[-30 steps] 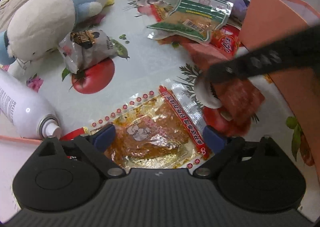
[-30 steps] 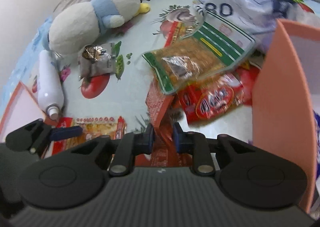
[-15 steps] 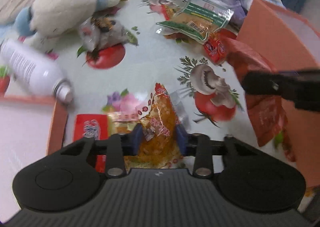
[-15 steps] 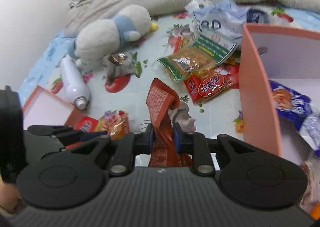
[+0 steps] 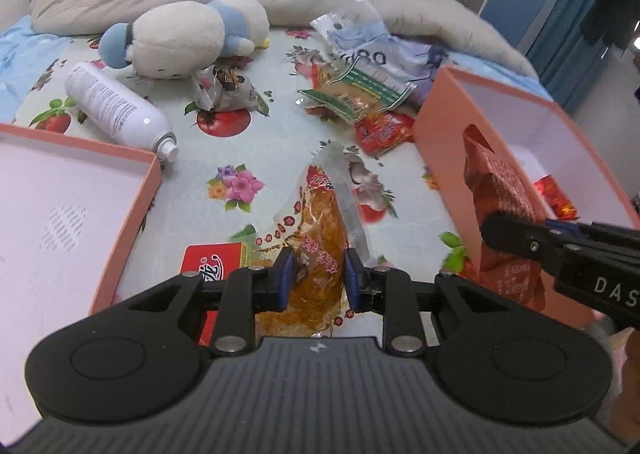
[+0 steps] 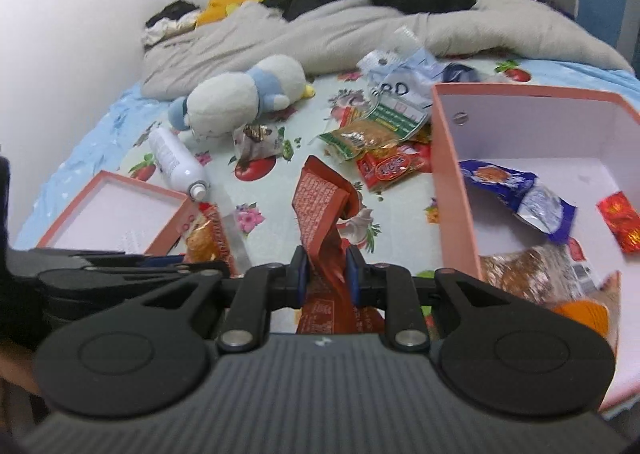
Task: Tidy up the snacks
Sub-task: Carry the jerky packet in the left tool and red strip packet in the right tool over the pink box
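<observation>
Snacks: left gripper (image 5: 316, 274) has just closed on the orange packet (image 5: 320, 242); right gripper (image 6: 327, 272) clamps the red packet (image 6: 320, 206). Both dangle; either may slip or snag the pink box (image 6: 452, 174) wall at three o'clock.

Orange packet (image 5: 320, 238) and red packet (image 6: 320, 206) (crumpled) lifted.

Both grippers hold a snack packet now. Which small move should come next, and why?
Probably carry the red packet rightward over the pink box wall. The right gripper already clamps it, lifted beside that box, where other snacks lie. The left gripper has just closed on the orange packet.
</observation>
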`<state>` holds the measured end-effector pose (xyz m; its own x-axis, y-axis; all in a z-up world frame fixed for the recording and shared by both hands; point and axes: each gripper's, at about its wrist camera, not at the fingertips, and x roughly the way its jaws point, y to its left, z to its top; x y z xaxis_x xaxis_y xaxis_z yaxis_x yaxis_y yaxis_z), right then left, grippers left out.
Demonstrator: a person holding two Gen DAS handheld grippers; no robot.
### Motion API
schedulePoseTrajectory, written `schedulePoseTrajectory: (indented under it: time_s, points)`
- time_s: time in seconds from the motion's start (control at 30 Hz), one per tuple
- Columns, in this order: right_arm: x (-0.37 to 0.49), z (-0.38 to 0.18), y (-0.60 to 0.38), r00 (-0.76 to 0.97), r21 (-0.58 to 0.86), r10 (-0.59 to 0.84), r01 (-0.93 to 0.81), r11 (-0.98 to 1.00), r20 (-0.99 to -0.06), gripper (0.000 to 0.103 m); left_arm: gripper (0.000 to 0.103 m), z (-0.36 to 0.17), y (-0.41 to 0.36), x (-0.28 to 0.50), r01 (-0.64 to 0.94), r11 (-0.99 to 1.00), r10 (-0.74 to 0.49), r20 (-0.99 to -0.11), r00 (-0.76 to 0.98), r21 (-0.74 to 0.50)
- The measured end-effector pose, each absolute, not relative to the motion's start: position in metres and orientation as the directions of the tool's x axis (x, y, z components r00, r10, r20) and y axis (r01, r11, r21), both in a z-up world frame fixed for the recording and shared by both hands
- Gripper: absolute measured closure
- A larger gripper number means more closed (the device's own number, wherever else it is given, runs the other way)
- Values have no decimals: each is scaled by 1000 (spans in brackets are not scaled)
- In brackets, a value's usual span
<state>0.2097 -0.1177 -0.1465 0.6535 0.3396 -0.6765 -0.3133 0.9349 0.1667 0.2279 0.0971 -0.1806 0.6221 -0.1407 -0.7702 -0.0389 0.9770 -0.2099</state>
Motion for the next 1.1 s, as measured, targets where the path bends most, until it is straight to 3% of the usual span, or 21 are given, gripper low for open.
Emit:
schedulePoseTrajectory:
  time_s: [0.8, 1.1]
  points:
    - [113, -103, -147, 763, 178, 297, -237, 955, -574, 80, 73, -83, 84, 132, 29, 948, -228, -611, 758, -318]
    - [92, -95, -182, 783, 221, 257, -156, 963, -566, 79, 73, -70, 47, 119, 112, 931, -311, -597, 740, -347]
